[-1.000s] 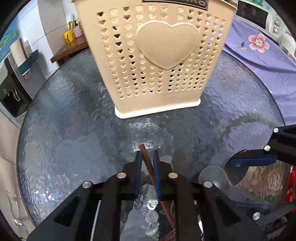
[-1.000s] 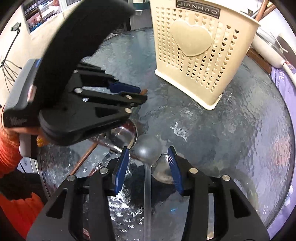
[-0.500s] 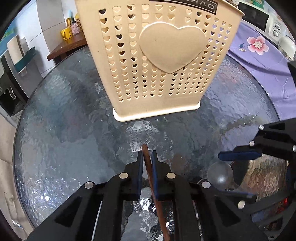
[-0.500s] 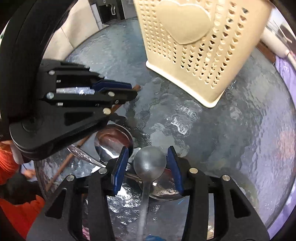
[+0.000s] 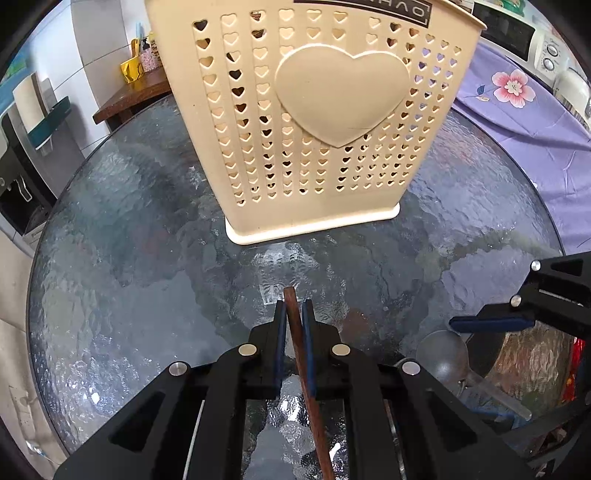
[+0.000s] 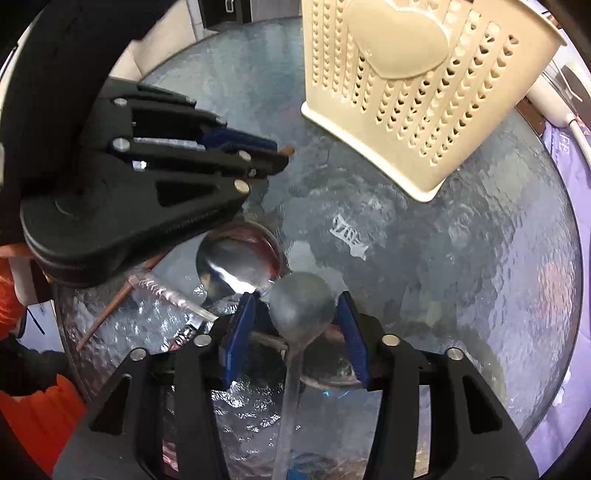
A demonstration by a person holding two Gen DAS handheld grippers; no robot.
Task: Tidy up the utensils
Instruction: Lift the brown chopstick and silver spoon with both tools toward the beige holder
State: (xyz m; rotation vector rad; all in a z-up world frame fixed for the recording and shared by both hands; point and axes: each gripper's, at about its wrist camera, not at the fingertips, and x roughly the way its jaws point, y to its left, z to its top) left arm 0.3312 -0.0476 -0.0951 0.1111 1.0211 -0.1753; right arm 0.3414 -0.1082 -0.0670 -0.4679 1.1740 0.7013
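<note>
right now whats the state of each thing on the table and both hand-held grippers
left hand-held gripper: shut on the wooden chopstick
wooden chopstick: clamped, tip sticking out past the fingers
right hand-held gripper: open, jaws just opening, straddling the translucent spoon without pressing it
translucent spoon: lying bowl-up among the other utensils
metal spoon: lying flat, bowl up
beige holder: upright on the glass table, contents not visible

glass table [image 5: 122, 229] | purple floral cloth [image 5: 524, 122] right | microwave [image 5: 517, 33] | yellow item [image 5: 130, 70] on wooden shelf
</note>
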